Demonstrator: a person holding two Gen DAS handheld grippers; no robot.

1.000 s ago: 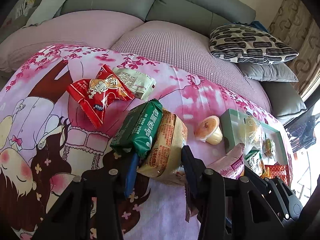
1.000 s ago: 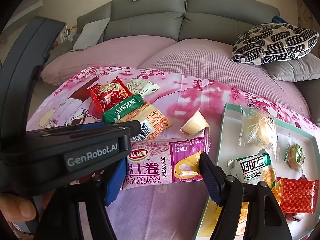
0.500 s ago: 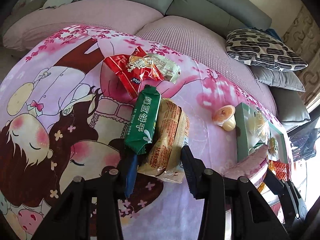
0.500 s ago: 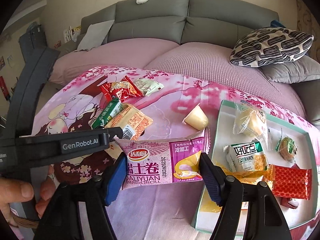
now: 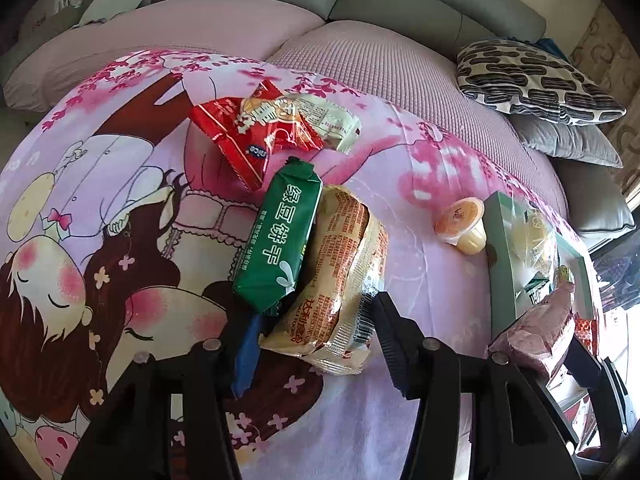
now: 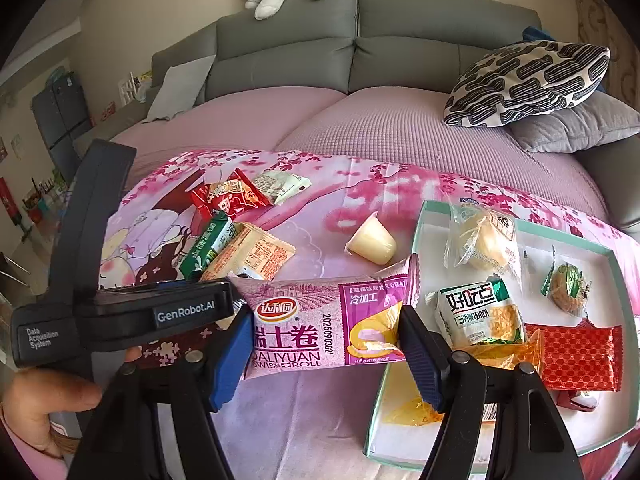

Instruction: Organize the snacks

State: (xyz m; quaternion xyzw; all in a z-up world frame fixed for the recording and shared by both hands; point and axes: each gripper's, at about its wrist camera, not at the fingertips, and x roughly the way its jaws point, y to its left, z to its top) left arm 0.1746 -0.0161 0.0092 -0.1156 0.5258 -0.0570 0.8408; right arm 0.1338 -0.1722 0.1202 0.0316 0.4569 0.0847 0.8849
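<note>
My left gripper (image 5: 318, 316) points down at the cartoon blanket, its jaws opening. A tan snack packet (image 5: 340, 280) lies between its fingers with a green biscuit packet (image 5: 280, 240) leaning on it; the pads no longer squeeze them. My right gripper (image 6: 324, 320) is shut on a pink Swiss roll packet (image 6: 320, 324), held crosswise just left of the green-rimmed tray (image 6: 420, 240). The tray holds several wrapped snacks. A red packet (image 5: 248, 136), a pale packet (image 5: 328, 120) and a jelly cup (image 5: 460, 224) lie loose on the blanket.
The blanket covers a pink bed with a grey headboard (image 6: 360, 40). A patterned cushion (image 6: 528, 80) and a grey pillow sit at the back right. In the right wrist view the left gripper's black body (image 6: 160, 312) and a person's hand (image 6: 40, 396) fill the lower left.
The left jaws have spread apart and the tan and green packets now rest on the blanket. The left view has tipped further down. The right gripper still grips the pink roll.
</note>
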